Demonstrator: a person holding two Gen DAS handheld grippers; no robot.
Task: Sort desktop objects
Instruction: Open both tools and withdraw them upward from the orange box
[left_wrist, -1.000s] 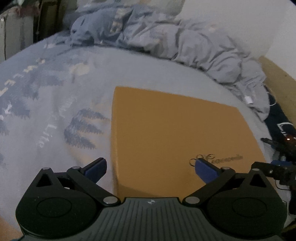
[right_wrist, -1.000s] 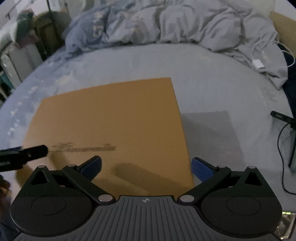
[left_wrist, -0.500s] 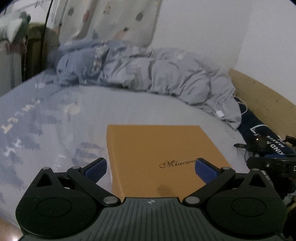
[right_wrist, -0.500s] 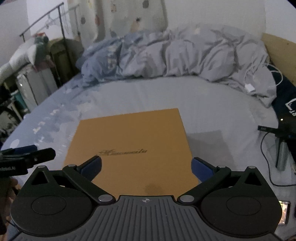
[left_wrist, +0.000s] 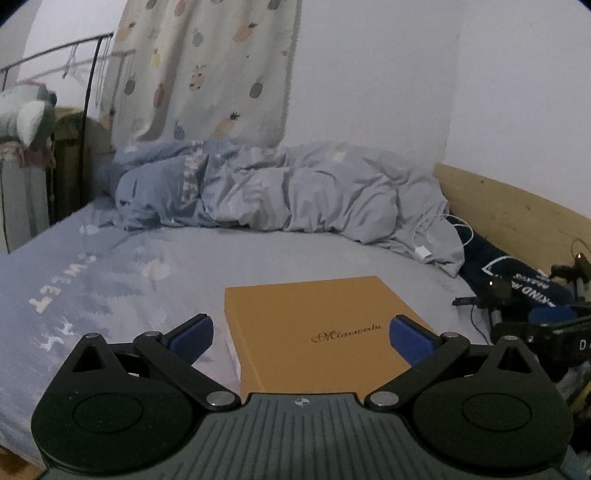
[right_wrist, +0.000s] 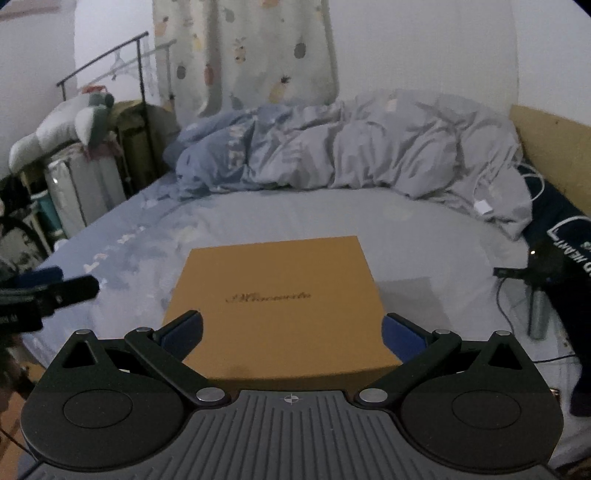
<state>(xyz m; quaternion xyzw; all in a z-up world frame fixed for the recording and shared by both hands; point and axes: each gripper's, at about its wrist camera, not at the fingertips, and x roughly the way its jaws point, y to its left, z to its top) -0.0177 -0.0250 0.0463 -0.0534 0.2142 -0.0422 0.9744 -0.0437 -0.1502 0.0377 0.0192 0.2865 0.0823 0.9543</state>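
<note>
The flat orange box (left_wrist: 317, 332) lay on the bed (left_wrist: 110, 295), near its front edge, with both grippers held above it. The left gripper (left_wrist: 301, 334) and the right gripper (right_wrist: 291, 328) had their jaws wide open, holding nothing. On that soft sheet a one-sided pinch could probably tip or slide the box. A crumpled duvet (right_wrist: 369, 147) lay well behind, and a charger cable (right_wrist: 484, 199) and dark gear crowded the right.

A rumpled grey-blue duvet (left_wrist: 280, 192) lies before a pineapple-print curtain (left_wrist: 207, 70), a white charger (left_wrist: 423, 253) beside it.
</note>
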